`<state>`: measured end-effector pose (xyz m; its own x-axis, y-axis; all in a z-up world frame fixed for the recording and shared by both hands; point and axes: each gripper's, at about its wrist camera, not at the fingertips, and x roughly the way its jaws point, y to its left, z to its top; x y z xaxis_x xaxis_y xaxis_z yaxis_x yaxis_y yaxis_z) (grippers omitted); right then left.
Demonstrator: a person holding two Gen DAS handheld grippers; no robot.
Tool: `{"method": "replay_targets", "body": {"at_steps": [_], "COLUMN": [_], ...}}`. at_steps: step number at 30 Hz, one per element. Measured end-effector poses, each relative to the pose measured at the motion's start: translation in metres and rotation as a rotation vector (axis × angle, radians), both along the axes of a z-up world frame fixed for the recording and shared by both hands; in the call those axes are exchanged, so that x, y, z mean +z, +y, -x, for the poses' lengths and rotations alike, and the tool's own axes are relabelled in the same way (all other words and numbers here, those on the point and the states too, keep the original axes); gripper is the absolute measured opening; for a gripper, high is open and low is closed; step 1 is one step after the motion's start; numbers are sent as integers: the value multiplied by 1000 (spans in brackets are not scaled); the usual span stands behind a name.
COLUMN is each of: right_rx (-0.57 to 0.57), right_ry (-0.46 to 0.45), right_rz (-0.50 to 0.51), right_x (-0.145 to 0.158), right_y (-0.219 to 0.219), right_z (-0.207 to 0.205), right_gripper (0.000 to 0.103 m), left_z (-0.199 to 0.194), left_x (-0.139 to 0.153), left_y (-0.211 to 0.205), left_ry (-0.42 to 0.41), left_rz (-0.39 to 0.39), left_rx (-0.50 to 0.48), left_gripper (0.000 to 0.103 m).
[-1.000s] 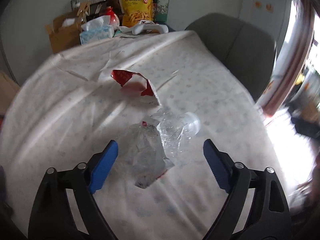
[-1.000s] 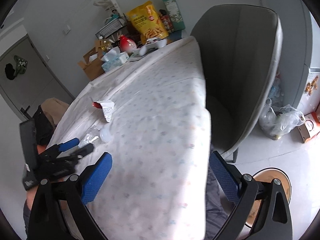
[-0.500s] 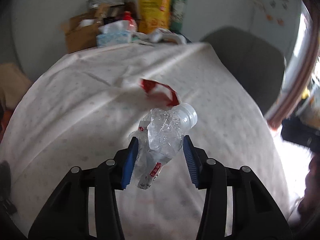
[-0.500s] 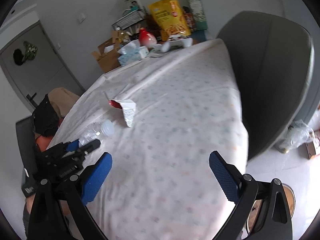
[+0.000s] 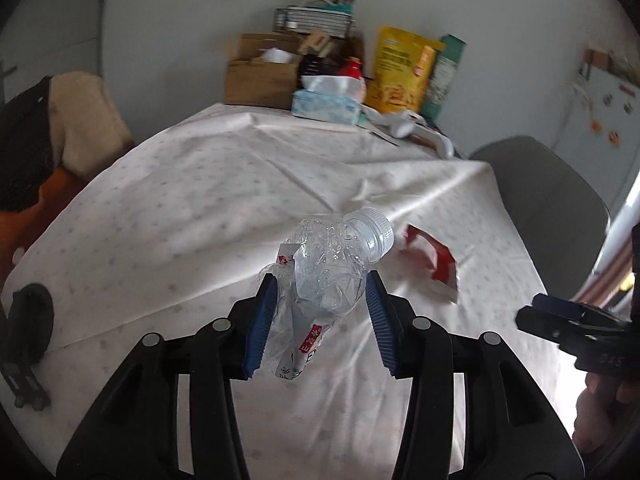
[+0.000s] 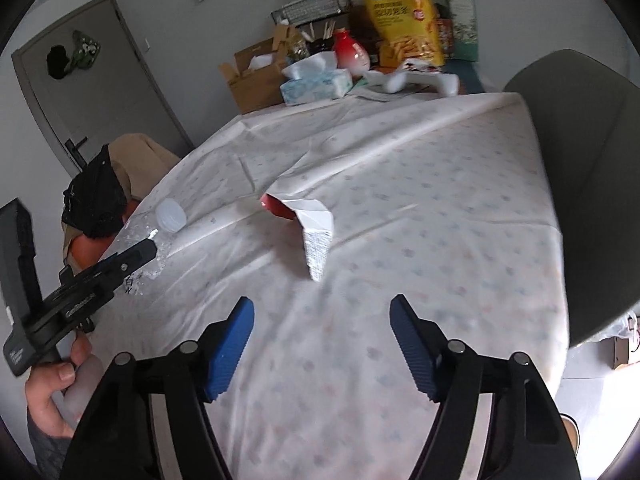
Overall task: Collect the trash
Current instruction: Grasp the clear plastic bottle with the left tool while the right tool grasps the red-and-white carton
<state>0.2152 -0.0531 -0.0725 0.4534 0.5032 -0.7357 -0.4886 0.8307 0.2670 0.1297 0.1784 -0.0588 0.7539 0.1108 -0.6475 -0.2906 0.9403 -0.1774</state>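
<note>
A crushed clear plastic bottle (image 5: pixel 328 268) with a white cap is pinched between the blue pads of my left gripper (image 5: pixel 320 292), lifted off the tablecloth. The same bottle (image 6: pixel 160 224) shows at the left of the right wrist view, held by the left gripper (image 6: pixel 136 256). A torn red and silver wrapper (image 6: pixel 308 220) lies on the cloth ahead of my right gripper (image 6: pixel 322 322); in the left wrist view the wrapper (image 5: pixel 434 260) is to the bottle's right. The right gripper's jaws are closing, with nothing between them.
The table (image 6: pixel 420 184) wears a pale dotted cloth. At its far end stand a cardboard box (image 6: pixel 252 76), a tissue pack (image 6: pixel 316 82), a yellow snack bag (image 6: pixel 404 20) and a green carton (image 6: pixel 460 12). A grey chair (image 6: pixel 592 168) sits at the right edge. A person's hand (image 6: pixel 56 384) grips the left tool.
The left gripper closed on the bottle and lifted it off the cloth. The right gripper swung in over the table toward the wrapper and its jaws narrowed.
</note>
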Motion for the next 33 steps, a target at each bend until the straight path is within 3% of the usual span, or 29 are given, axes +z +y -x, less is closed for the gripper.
{"method": "replay_targets", "body": {"at_steps": [12,13,14,17,22,33], "right_rx": [-2,-2,0,-7,-7,-60], "right_ry": [40,45,56,87,44,41], "right_rz": [95,103,114,103,75,-11], "right_x": [-25,-28,-33,-38,-25,-9], "right_y": [55,58,60,58,39,-37], "right_z": [-41,-45,-49,-54,-36,12], "right_gripper": [48,41,27,5,2,2], "left_z": [10,11,12,14,12,0], "left_x": [-6,-6,-6,-8,-9,-1], "left_y": [23,23,23,22,14,-35], "left_ry": [-7,-8,-9,-10,-18,-34], "left_rz": [58,61,67,79,96,124], "left_rx": [52,58,60,65,50,-62], "left_gripper": [46,46,46,46,46,46]}}
